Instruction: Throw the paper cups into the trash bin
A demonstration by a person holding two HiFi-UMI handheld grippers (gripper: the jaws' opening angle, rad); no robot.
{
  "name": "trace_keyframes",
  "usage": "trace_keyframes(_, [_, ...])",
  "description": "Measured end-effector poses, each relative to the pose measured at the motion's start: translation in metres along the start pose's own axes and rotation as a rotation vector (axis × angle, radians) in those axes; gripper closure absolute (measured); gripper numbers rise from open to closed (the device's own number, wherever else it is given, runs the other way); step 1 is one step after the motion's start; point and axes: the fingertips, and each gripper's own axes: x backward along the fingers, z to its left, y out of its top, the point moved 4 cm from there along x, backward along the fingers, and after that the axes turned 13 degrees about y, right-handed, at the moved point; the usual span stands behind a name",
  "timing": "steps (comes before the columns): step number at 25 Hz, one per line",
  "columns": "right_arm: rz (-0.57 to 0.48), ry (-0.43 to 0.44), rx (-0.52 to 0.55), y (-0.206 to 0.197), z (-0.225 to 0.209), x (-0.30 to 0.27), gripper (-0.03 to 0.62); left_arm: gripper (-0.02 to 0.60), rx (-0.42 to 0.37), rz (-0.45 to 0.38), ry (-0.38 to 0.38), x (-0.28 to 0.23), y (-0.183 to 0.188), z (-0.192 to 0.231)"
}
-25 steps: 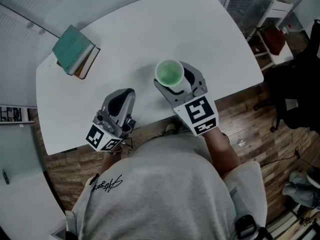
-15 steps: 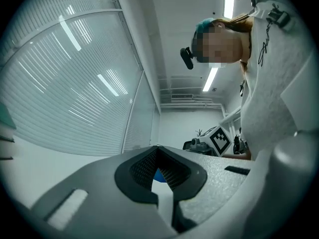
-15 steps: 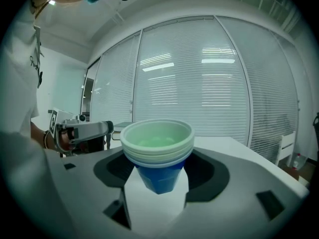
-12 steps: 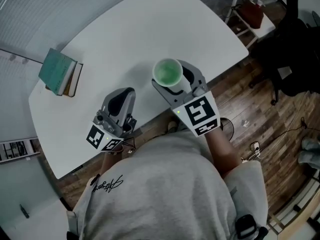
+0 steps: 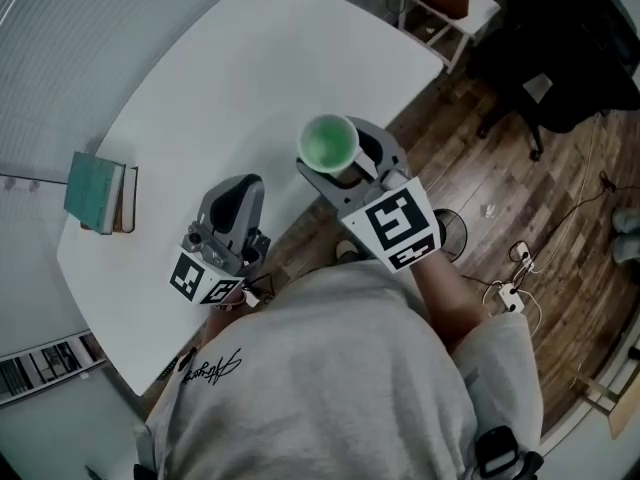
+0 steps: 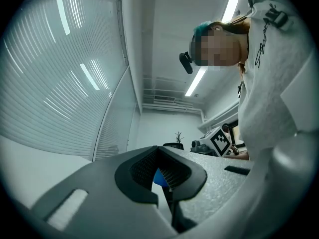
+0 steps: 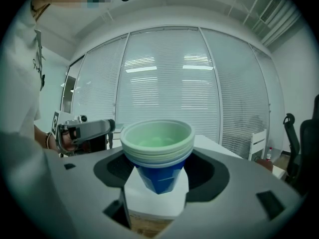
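A stack of paper cups (image 5: 330, 146), blue outside and pale green inside, stands upright between the jaws of my right gripper (image 5: 336, 164), which is shut on it. In the right gripper view the cups (image 7: 157, 151) fill the middle, pinched low down by the right gripper (image 7: 157, 179). My left gripper (image 5: 244, 186) hangs over the near table edge, shut, with nothing seen held. In its own view the left gripper (image 6: 159, 172) shows only a narrow slit with a sliver of blue behind it. No trash bin shows in any view.
The white table (image 5: 250, 68) carries a teal book stack (image 5: 98, 193) at its left. Wooden floor lies to the right, with a white shelf unit (image 5: 445, 8), a black chair (image 5: 560, 38) and cables with a power strip (image 5: 510, 293).
The view has swung right: table and books slid left and more wooden floor shows. Both grippers keep their places before the body, and the right one still holds the cups.
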Motion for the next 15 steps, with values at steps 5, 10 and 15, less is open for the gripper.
trace_keyframes(5, [-0.003,-0.078,0.002,-0.002,-0.008,0.041,0.289,0.578,-0.02,0.001,-0.075,-0.022,0.001,-0.025])
trace_keyframes(10, [-0.004,-0.153,-0.004,-0.006,-0.012,0.089,0.289,0.578,-0.021,-0.021,-0.152,-0.044,0.002,-0.065])
trace_keyframes(15, [0.022,-0.227,-0.015,-0.014,-0.015,0.147,0.289,0.578,-0.008,-0.022,-0.238,-0.069,-0.008,-0.114])
